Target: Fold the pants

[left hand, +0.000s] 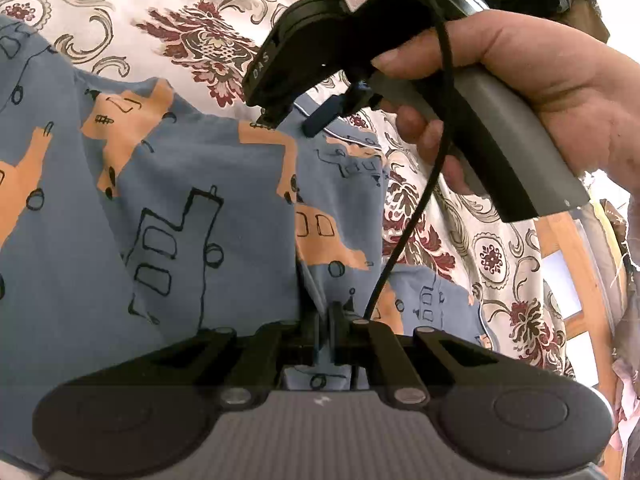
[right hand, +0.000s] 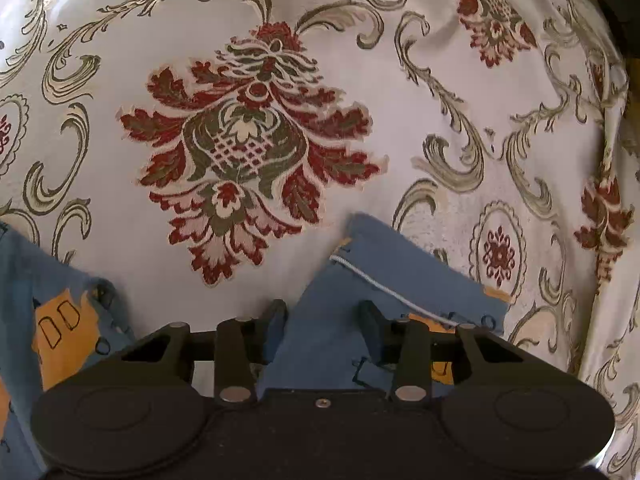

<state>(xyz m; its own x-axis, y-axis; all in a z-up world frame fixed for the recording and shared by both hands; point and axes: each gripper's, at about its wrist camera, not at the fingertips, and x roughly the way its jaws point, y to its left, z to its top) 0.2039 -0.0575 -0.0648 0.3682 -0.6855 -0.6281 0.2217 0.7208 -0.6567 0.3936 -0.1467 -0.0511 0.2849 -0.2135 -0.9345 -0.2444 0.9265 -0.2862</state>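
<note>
Blue printed pants (left hand: 224, 208) lie bunched on the floral cloth (right hand: 256, 128), and the left tool (left hand: 325, 334) is pinched tight on a fold of them. Only its own camera catches the right tool (right hand: 325, 320) gaping wide over a hem corner, gripping nothing, while the left view alone shows the person's hand (left hand: 532, 92) holding it.

Ahead of the right tongs (right hand: 324, 320) the patterned cloth (right hand: 256, 128) lies bare and open, with only a corner of the pants (right hand: 400, 272) between the fingers. Ahead of the left tongs (left hand: 325, 332), the pants cover the left side; the person's hand (left hand: 532, 80) and the right tongs block the upper right.
</note>
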